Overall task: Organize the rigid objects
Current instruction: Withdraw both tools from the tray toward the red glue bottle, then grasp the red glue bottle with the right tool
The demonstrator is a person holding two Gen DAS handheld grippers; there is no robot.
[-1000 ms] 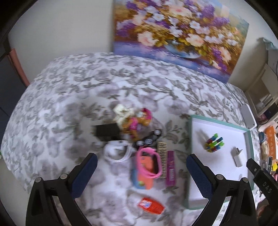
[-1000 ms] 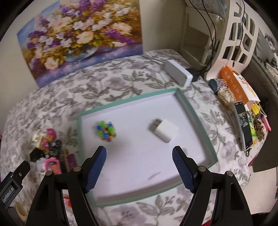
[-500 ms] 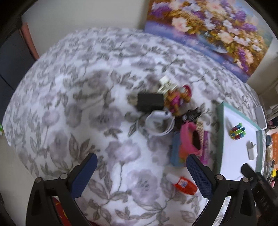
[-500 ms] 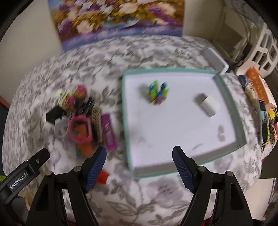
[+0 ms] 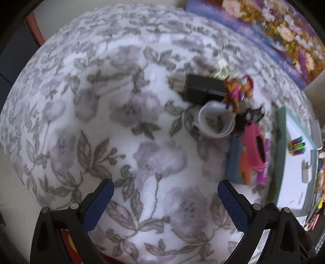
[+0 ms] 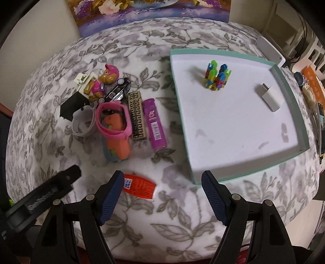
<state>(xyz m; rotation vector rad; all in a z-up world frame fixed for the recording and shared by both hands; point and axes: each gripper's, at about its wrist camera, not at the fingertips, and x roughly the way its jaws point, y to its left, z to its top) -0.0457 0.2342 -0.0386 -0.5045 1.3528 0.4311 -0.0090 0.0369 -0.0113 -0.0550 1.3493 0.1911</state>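
A teal-rimmed white tray (image 6: 284, 160) holds a multicoloured block cluster (image 6: 216, 78) and a white charger plug (image 6: 271, 97). Left of it on the floral cloth lie a purple lighter (image 6: 154, 123), a patterned gold lighter (image 6: 137, 117), a pink band (image 6: 110, 119) over an orange toy, a white band (image 6: 82, 123), a black box (image 6: 72, 106), a toy car (image 6: 117, 92) and a pup figure (image 6: 103, 81). An orange-red packet (image 6: 140, 185) lies just ahead of my right gripper (image 6: 162, 200), which is open and empty. My left gripper (image 5: 165, 205) is open over bare cloth, well short of the pile (image 5: 229, 113).
A flower painting (image 6: 150, 10) leans on the wall behind. A white device (image 6: 269, 51) sits beyond the tray. Books, a phone and clutter (image 6: 312, 91) crowd the right side. The left gripper's body (image 6: 40, 200) shows at the right wrist view's lower left.
Both grippers have swung left and down. The right one went from over the tray to facing the pile and the orange-red packet; the left one now faces bare cloth.
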